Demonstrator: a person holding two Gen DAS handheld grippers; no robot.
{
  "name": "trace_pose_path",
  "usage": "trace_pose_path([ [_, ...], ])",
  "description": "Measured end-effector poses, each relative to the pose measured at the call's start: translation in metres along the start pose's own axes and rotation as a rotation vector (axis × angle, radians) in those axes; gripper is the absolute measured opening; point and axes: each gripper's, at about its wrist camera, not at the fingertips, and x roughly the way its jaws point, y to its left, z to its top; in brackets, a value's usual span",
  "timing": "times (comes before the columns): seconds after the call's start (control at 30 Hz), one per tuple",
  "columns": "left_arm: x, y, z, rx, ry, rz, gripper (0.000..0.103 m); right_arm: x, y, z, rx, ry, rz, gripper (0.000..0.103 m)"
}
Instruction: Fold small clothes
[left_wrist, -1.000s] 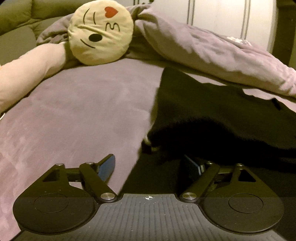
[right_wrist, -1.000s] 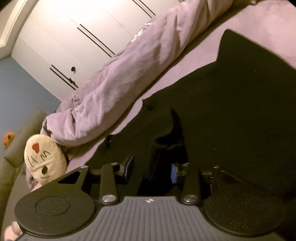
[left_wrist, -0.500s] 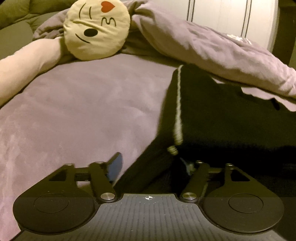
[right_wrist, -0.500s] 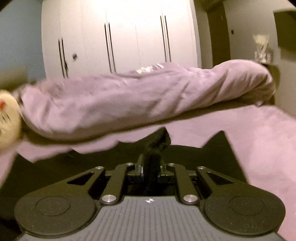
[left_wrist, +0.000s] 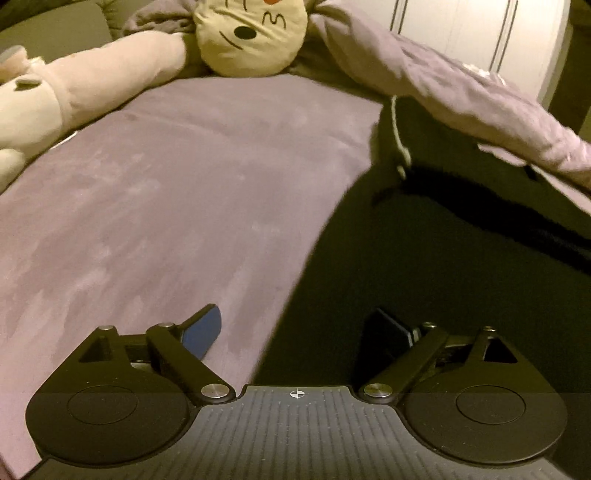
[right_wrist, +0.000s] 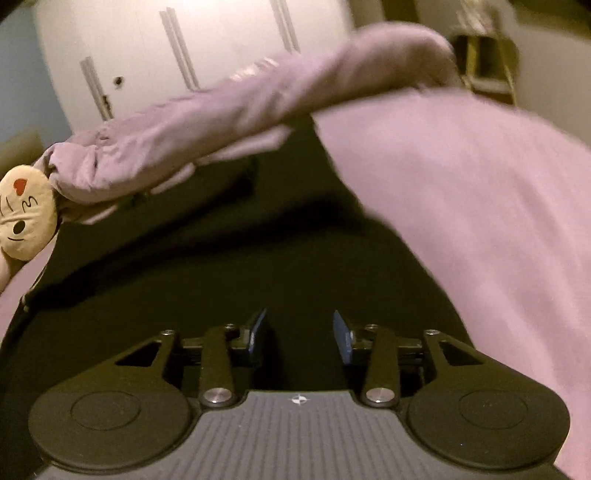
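Observation:
A black garment (left_wrist: 443, 266) lies spread on the purple bed sheet (left_wrist: 166, 192), folded over with a pale seam (left_wrist: 397, 136) along its far left edge. My left gripper (left_wrist: 295, 328) is open above the garment's left edge, holding nothing. In the right wrist view the same black garment (right_wrist: 258, 266) lies flat below my right gripper (right_wrist: 299, 332), which is open and empty.
A round cream plush face (left_wrist: 251, 33) and a pink plush body (left_wrist: 92, 85) lie at the bed's far left. A bunched purple duvet (left_wrist: 461, 96) runs along the far side, before white wardrobe doors (right_wrist: 192, 51).
Both grippers have opened and let go of the garment. The lifted part has dropped flat onto the rest, and both grippers have drawn back above it.

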Motion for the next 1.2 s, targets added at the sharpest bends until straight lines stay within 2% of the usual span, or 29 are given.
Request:
trace_pose_path([
  [0.07, -0.008, 0.001, -0.006, -0.019, 0.019, -0.003, 0.095, -0.017, -0.014, -0.016, 0.051, -0.014, 0.004, 0.042],
  [0.1, -0.012, 0.002, -0.011, -0.036, 0.035, -0.005, 0.095, -0.023, -0.019, -0.021, 0.076, -0.012, 0.015, 0.050],
  [0.13, -0.015, 0.002, -0.014, -0.042, 0.040, -0.006, 0.095, -0.026, -0.021, -0.024, 0.088, -0.005, 0.030, 0.061],
  [0.17, -0.019, 0.000, -0.017, -0.035, 0.042, -0.005, 0.095, -0.028, -0.020, -0.027, 0.085, 0.004, 0.051, 0.067],
  [0.2, -0.023, -0.001, -0.020, -0.026, 0.048, 0.000, 0.095, -0.028, -0.017, -0.030, 0.068, 0.015, 0.058, 0.079],
  [0.23, -0.025, -0.003, -0.022, -0.022, 0.053, 0.005, 0.095, -0.027, -0.011, -0.031, 0.034, 0.033, 0.059, 0.092],
  [0.27, -0.028, -0.004, -0.025, -0.023, 0.057, 0.007, 0.095, -0.024, -0.001, -0.032, -0.018, 0.062, 0.055, 0.099],
  [0.37, -0.035, -0.003, -0.033, -0.036, 0.081, 0.013, 0.095, -0.016, 0.025, -0.035, -0.145, 0.111, -0.016, 0.099],
  [0.43, -0.037, 0.003, -0.039, -0.077, 0.113, 0.003, 0.096, -0.015, 0.031, -0.037, -0.166, 0.113, -0.040, 0.099],
  [0.63, -0.045, 0.010, -0.050, -0.109, 0.129, 0.019, 0.102, -0.031, 0.026, -0.041, -0.154, 0.138, -0.020, 0.099],
  [0.77, -0.049, 0.013, -0.058, -0.141, 0.115, 0.033, 0.103, -0.053, 0.010, -0.064, -0.123, 0.119, 0.014, 0.099],
  [0.93, -0.052, 0.007, -0.063, -0.103, 0.137, 0.063, 0.103, -0.073, 0.008, -0.075, -0.169, 0.140, 0.010, 0.098],
  [1.1, -0.058, 0.014, -0.063, -0.118, 0.168, 0.058, 0.103, -0.100, -0.019, -0.063, -0.044, 0.109, -0.019, 0.079],
  [1.2, -0.066, 0.018, -0.063, -0.107, 0.151, 0.097, 0.103, -0.116, -0.043, -0.056, 0.009, 0.065, -0.050, 0.069],
])
